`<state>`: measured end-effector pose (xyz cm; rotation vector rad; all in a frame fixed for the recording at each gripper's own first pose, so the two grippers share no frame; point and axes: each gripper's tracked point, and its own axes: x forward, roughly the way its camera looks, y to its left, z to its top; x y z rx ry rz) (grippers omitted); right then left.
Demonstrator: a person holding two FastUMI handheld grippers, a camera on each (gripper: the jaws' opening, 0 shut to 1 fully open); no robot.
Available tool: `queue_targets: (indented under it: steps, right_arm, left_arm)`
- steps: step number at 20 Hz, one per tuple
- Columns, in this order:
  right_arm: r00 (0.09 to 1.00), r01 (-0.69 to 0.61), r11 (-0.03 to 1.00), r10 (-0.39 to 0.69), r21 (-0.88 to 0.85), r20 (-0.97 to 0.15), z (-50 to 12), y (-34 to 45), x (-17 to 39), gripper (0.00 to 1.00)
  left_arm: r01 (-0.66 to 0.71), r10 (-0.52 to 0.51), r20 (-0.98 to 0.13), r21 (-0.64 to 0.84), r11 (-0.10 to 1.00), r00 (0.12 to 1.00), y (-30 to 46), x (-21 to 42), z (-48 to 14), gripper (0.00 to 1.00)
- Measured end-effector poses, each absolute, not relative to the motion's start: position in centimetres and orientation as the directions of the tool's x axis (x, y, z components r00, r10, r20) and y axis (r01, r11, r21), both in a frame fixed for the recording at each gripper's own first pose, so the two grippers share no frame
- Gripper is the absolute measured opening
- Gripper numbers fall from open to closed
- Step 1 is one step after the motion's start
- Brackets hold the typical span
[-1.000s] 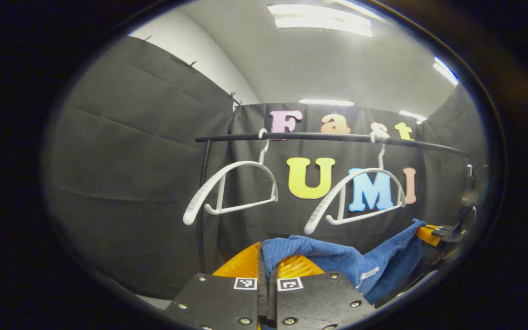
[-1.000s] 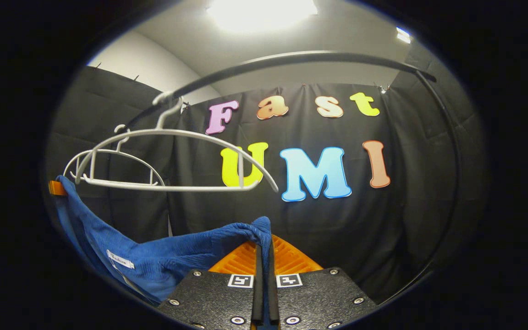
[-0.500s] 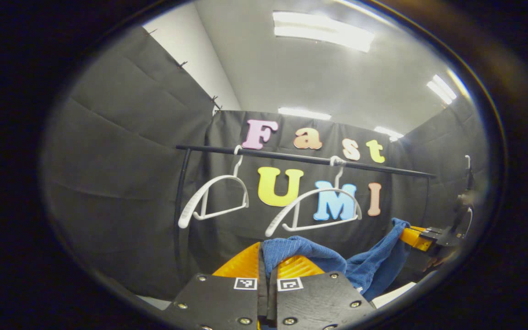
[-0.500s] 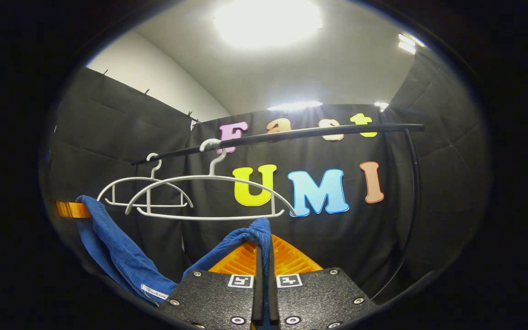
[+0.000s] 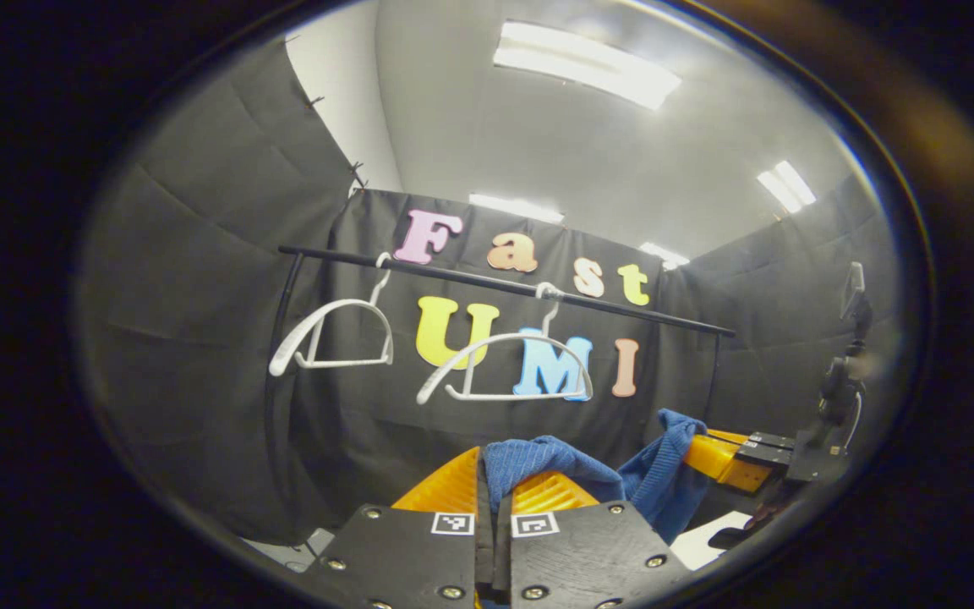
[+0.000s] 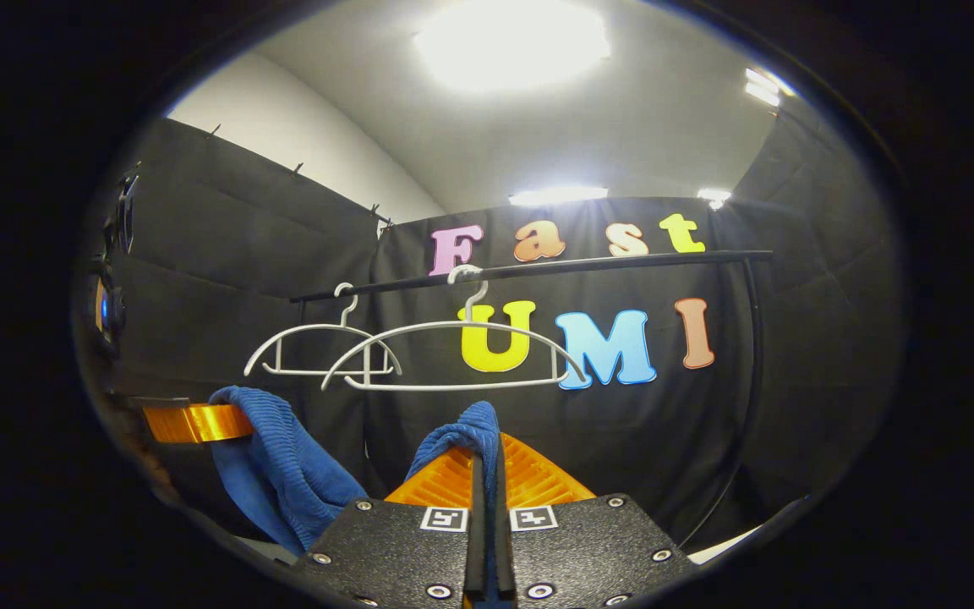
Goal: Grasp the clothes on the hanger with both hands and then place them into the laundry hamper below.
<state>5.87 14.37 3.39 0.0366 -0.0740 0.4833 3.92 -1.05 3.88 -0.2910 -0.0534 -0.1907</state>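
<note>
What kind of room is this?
Probably a small test booth set up like a laundry corner: black cloth walls, a clothes rail with bare white hangers, and ceiling lights.

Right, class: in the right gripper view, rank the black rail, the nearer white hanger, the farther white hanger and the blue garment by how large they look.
1. black rail, longest span
2. nearer white hanger
3. blue garment, though nearness to the camera inflates it
4. farther white hanger, which may match the nearer one in real size

The left black-and-orange two-finger tool [image 5: 493, 486] and the right one [image 6: 487, 474] each point toward twelve o'clock, fingers clamped together on blue ribbed cloth [image 5: 550, 461].
</note>
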Motion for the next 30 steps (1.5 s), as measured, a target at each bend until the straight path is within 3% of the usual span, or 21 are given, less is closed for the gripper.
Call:
queue_targets:
  steps: [2, 3, 6, 8, 9, 13, 14, 15, 21, 22, 30]
  right_arm:
    - [0.881, -0.472, 0.882, 0.470, 0.022, 0.059, 2.5, 15.0, 4.4, 0.04]
    - [0.880, -0.474, 0.880, 0.473, 0.025, 0.043, 1.9, 15.3, 4.0, 0.04]
    - [0.878, -0.479, 0.877, 0.479, 0.042, -0.009, -0.3, 15.9, 3.1, 0.04]
    - [0.870, -0.486, 0.871, 0.490, 0.068, -0.052, -2.3, 16.4, 2.6, 0.04]
    - [0.866, -0.490, 0.868, 0.495, 0.080, -0.074, -3.4, 16.7, 2.3, 0.04]
    - [0.847, -0.499, 0.860, 0.511, 0.110, -0.149, -7.4, 17.4, 1.3, 0.04]
    - [0.843, -0.496, 0.860, 0.510, 0.120, -0.170, -8.6, 17.3, 1.1, 0.04]
    - [0.841, -0.491, 0.862, 0.507, 0.127, -0.191, -9.9, 17.1, 0.9, 0.04]
    - [0.823, -0.456, 0.881, 0.471, 0.126, -0.317, -16.4, 15.5, 0.7, 0.04]
    - [0.821, -0.453, 0.884, 0.465, 0.117, -0.332, -17.4, 15.2, 0.6, 0.04]
    - [0.782, -0.434, 0.899, 0.408, 0.059, -0.471, -24.7, 13.3, -0.1, 0.04]
  left_arm:
    - [0.214, -0.205, 0.060, -0.296, 0.931, 0.977, -1.6, 3.2, 2.7, 0.05]
    - [0.219, -0.215, 0.049, -0.303, 0.927, 0.975, -1.8, 2.9, 2.0, 0.00]
    - [0.224, -0.230, 0.020, -0.322, 0.920, 0.973, -2.3, 2.4, -0.3, 0.05]
    - [0.220, -0.237, -0.006, -0.344, 0.913, 0.972, -2.6, 2.4, -2.5, 0.05]
    - [0.212, -0.236, -0.026, -0.349, 0.913, 0.972, -2.6, 2.3, -3.7, 0.01]
    - [0.172, -0.225, -0.104, -0.372, 0.912, 0.969, -2.3, 2.0, -8.1, 0.01]
    - [0.165, -0.225, -0.123, -0.375, 0.912, 0.966, -2.4, 2.1, -9.3, 0.05]
    - [0.158, -0.226, -0.143, -0.374, 0.914, 0.964, -2.3, 2.1, -10.4, 0.01]
    - [0.132, -0.227, -0.255, -0.342, 0.930, 0.940, -2.6, 0.9, -16.7, 0.01]
    - [0.126, -0.223, -0.271, -0.333, 0.934, 0.936, -2.6, 0.9, -17.6, 0.05]
    - [0.103, -0.197, -0.432, -0.230, 0.968, 0.880, -2.8, 0.2, -25.4, 0.01]
